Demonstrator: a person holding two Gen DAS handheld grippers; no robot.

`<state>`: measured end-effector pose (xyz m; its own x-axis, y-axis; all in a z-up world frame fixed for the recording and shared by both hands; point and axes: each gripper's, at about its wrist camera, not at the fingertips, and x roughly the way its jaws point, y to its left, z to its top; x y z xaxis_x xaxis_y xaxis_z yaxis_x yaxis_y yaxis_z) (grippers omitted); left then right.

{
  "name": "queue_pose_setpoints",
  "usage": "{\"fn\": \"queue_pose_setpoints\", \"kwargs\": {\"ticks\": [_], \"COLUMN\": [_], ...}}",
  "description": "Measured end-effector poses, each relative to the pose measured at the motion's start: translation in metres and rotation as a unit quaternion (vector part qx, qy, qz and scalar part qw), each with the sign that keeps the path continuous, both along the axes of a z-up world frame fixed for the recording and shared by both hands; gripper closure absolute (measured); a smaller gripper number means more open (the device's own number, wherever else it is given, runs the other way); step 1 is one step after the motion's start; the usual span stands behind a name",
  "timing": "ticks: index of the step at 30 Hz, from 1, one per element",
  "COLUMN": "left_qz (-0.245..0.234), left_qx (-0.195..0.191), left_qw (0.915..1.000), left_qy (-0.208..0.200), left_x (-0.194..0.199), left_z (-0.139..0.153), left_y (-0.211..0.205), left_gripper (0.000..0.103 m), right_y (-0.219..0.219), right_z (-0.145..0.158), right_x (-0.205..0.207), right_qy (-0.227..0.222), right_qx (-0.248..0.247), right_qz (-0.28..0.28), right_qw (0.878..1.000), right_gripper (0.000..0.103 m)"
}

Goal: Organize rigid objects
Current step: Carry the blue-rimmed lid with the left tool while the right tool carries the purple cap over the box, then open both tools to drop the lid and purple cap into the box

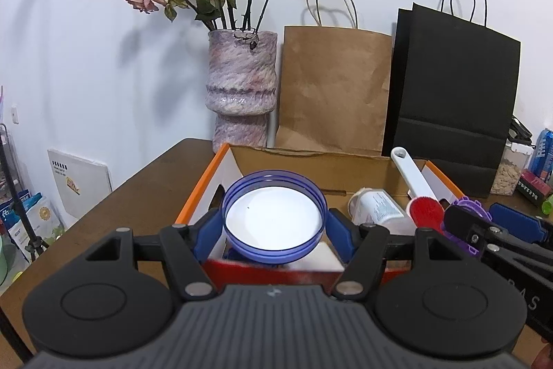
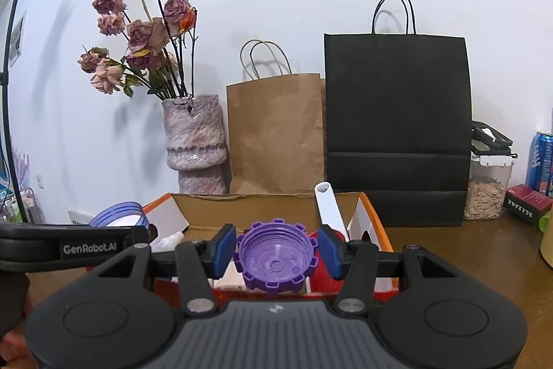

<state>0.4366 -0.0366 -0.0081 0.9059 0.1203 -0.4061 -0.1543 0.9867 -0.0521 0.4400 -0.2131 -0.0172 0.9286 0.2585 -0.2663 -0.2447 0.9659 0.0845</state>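
Both tongs held side by side, tilted slightly down over the open cardboard box (image 1: 328,161). Left tongs (image 1: 274,230) pinching a blue lid (image 1: 274,218) by its rim, hollow side up. Right tongs (image 2: 275,253) clamped on a purple notched cap (image 2: 275,260), likewise open side up. Inside the box: a white bottle (image 1: 378,208) lying down, a red brush with white handle (image 1: 420,196). Brown surface (image 1: 145,192), vase of dried roses (image 1: 242,85), brown paper bag (image 1: 331,92) and black bag (image 1: 452,99) against a white wall.

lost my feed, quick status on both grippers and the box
Left gripper shut on blue lid. Right gripper shut on purple cap. Both over cardboard box, nothing blocking.
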Motion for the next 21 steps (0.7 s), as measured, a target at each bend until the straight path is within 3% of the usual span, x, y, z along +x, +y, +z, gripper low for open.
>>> {"fn": "queue_pose_setpoints", "kwargs": {"ticks": [21], "left_qz": [-0.002], "left_qx": [0.020], "left_qw": [0.9998], "left_qy": [-0.005], "left_x": [0.063], "left_z": [-0.004], "left_y": [-0.002], "left_gripper": [0.036], "right_y": [0.009], "right_z": [-0.003], "right_x": [0.070], "right_qy": [-0.003], "right_qx": [-0.009], "right_qz": [-0.006], "right_qw": [1.000], "right_gripper": [0.052]}}
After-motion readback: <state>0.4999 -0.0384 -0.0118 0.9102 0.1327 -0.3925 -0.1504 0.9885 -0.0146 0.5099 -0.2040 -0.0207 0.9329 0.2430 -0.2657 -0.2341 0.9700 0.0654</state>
